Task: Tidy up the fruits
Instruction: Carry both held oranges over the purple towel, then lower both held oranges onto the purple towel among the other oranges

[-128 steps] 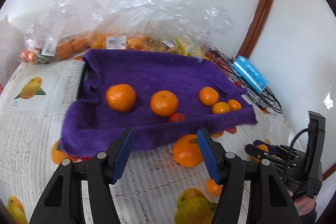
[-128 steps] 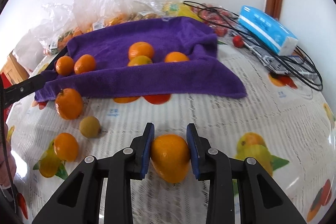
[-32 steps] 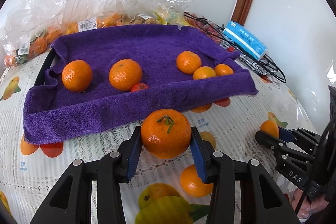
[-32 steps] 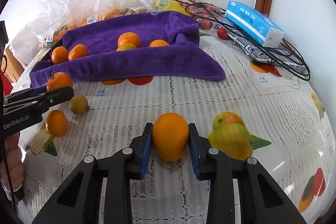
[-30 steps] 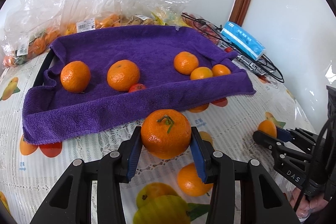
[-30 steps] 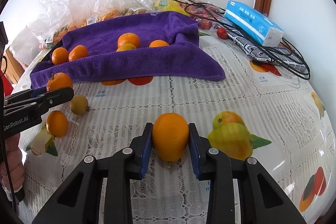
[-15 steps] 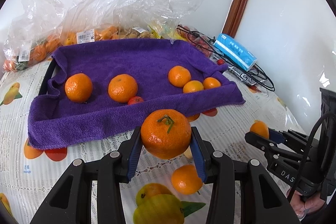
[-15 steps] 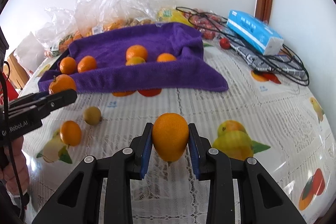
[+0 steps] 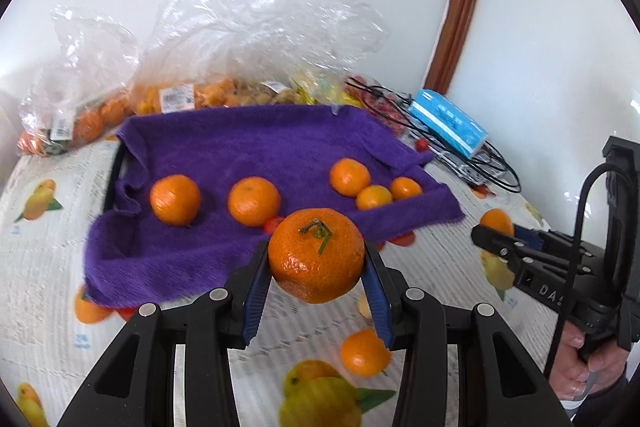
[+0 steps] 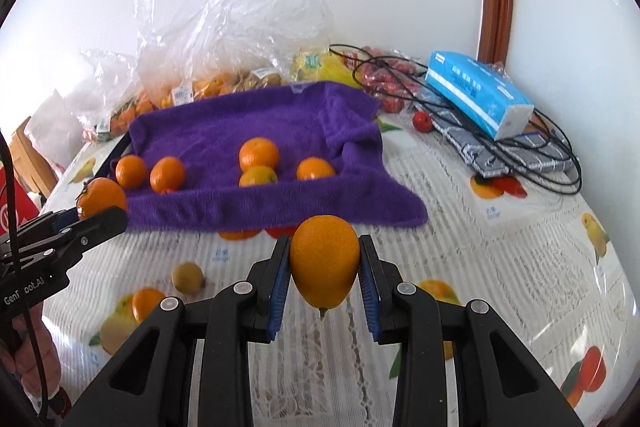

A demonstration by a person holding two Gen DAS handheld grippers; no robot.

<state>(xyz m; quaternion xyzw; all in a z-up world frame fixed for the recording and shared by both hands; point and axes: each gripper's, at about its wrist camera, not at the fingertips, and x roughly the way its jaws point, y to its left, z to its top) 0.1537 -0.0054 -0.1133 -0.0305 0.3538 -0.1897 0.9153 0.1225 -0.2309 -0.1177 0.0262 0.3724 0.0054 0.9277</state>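
Observation:
My left gripper (image 9: 316,259) is shut on a large mandarin with a green stem (image 9: 316,254), held above the table in front of the purple towel (image 9: 256,143). My right gripper (image 10: 324,263) is shut on a smooth oval orange (image 10: 324,261), also held above the table. The towel lines a black tray (image 9: 112,171) and holds several oranges (image 9: 175,199) and a small red fruit (image 9: 273,223). In the right wrist view the left gripper (image 10: 92,217) shows at left with its mandarin (image 10: 100,197).
A loose orange (image 9: 365,351) and a small yellowish fruit (image 10: 187,277) lie on the fruit-print tablecloth. Plastic bags of fruit (image 9: 224,27) stand behind the towel. A blue tissue pack (image 10: 478,95), black cables (image 10: 536,163) and a red tomato (image 10: 422,121) lie at the back right.
Both grippers have risen with their fruit and moved nearer the towel. About four seconds ago the left gripper was open and empty; it has since taken hold of the stemmed mandarin.

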